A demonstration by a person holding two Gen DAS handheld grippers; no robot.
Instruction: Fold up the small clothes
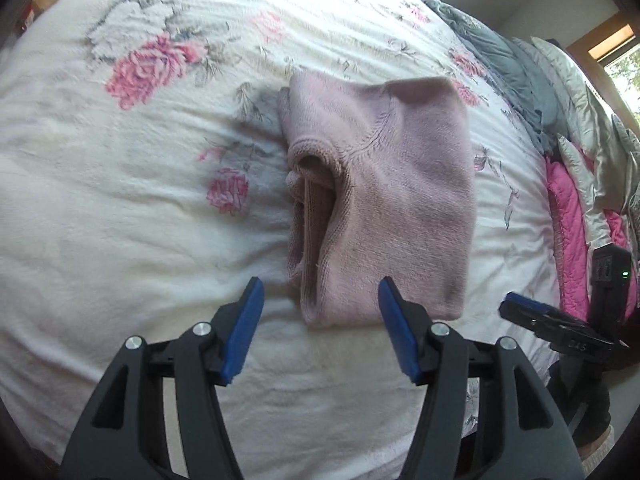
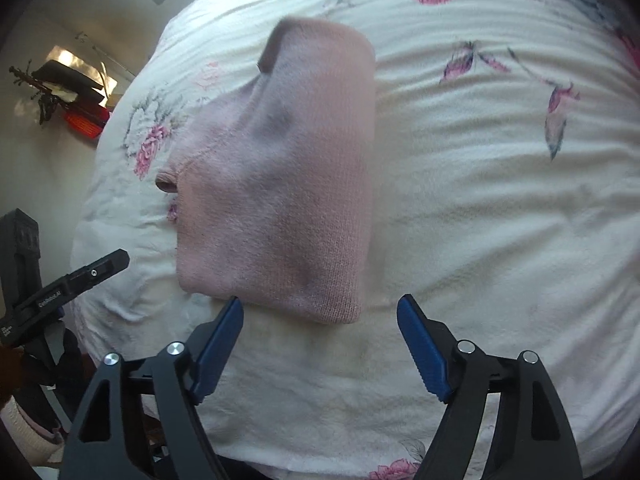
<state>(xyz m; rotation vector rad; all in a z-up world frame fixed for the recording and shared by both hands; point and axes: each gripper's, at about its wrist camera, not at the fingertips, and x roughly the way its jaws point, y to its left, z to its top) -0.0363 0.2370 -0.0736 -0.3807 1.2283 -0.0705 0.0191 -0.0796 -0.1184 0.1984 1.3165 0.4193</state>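
Left wrist view puts my left gripper (image 1: 320,300) low over the bed, its blue pads (image 1: 244,330) spread wide apart and holding nothing. Just ahead of the fingertips lies the pink knit garment (image 1: 384,200), folded into a rough rectangle on the white floral blanket (image 1: 120,240); its near edge sits between my two pads without my being able to tell whether either touches it. The ribbed neck opening (image 1: 316,176) faces toward the left side of that tool. Off to the right I see my right gripper (image 1: 532,308) from the side, and beyond it a heap of grey and pink bedding (image 1: 568,208).

From the right wrist camera, my right gripper (image 2: 320,308) is likewise spread open and empty. The garment's near corner (image 2: 336,312) rests just ahead, between the fingers, nearer the left pad (image 2: 224,328). My left gripper (image 2: 96,268) shows at the left edge, beside the blanket's border.
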